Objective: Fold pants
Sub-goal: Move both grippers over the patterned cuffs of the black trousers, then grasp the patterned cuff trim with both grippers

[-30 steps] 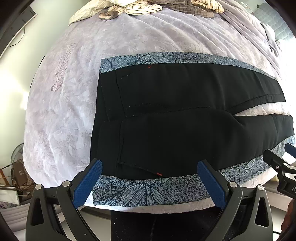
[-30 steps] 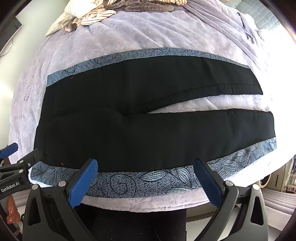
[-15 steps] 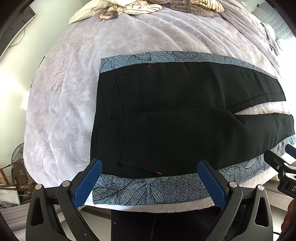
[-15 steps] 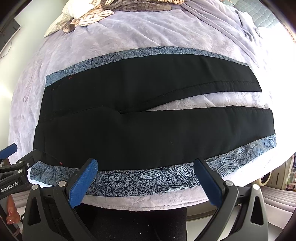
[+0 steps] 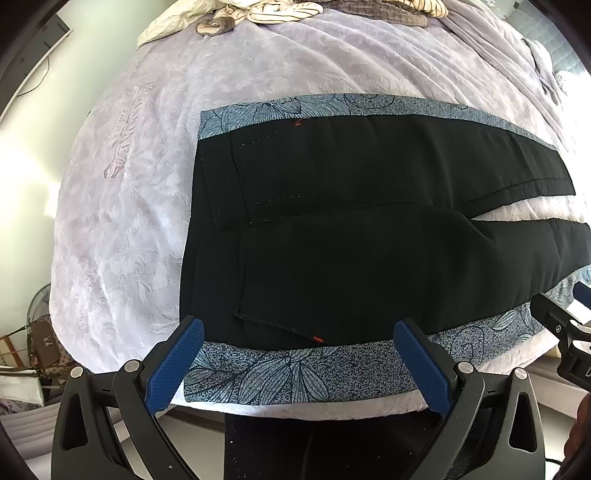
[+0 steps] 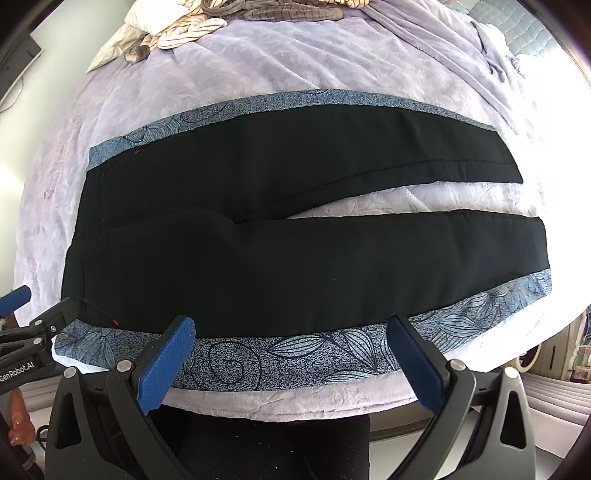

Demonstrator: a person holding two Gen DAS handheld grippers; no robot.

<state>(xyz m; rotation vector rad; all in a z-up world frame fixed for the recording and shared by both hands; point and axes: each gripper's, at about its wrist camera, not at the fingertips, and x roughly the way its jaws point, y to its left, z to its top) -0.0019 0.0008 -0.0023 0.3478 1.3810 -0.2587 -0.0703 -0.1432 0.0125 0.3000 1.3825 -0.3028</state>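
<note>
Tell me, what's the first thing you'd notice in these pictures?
A big pair of black pants with blue leafy side stripes, spread flat across the purple bedspread, waist to the left, legs stretching right with a gap between them. Close in front, the left tongs and right tongs hover wide open with bright blue pads over the near stripe, holding nothing. At the bed's far edge sits a heap of rumpled clothes.

A lavender bedspread [image 5: 258,74] is spread over the bed. Crumpled clothes [image 6: 177,29] are heaped toward twelve o'clock. A fan [image 5: 38,306] is seen at eight o'clock.
</note>
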